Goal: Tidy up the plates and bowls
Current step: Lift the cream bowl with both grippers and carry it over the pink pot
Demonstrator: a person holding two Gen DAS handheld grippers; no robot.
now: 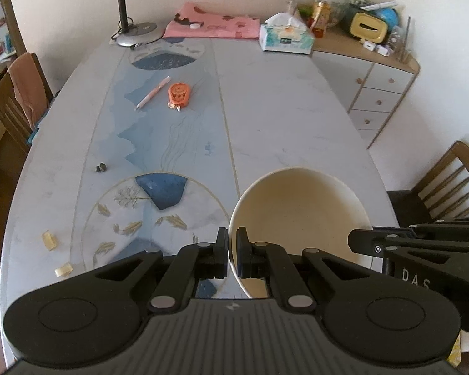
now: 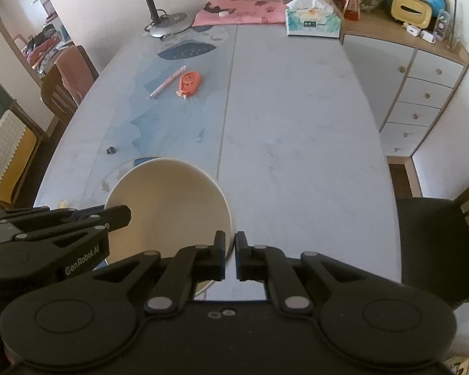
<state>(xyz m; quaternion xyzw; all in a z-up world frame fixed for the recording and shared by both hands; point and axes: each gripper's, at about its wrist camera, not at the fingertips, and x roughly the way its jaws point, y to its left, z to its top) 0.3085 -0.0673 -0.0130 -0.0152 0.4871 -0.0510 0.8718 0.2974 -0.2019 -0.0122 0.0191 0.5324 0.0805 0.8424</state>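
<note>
A cream bowl [image 1: 300,218] is held over the near end of the patterned table [image 1: 281,109]. My left gripper [image 1: 232,250] is shut on the bowl's left rim. My right gripper [image 2: 230,251] is shut on the bowl's right rim; the bowl [image 2: 168,206] fills the lower left of the right wrist view. Each gripper also shows in the other's view: the right one [image 1: 390,243] at the bowl's right edge, the left one [image 2: 87,222] at its left edge. No plates are in view.
On the table lie a pink pen [image 1: 153,92], an orange tape dispenser [image 1: 179,93], a small dark object [image 1: 101,167] and paper scraps [image 1: 49,240]. A desk lamp [image 1: 134,31], pink cloth [image 1: 212,25] and tissue box [image 1: 286,37] stand at the far end. A drawer cabinet [image 1: 378,90] and chairs [image 1: 453,184] flank the table.
</note>
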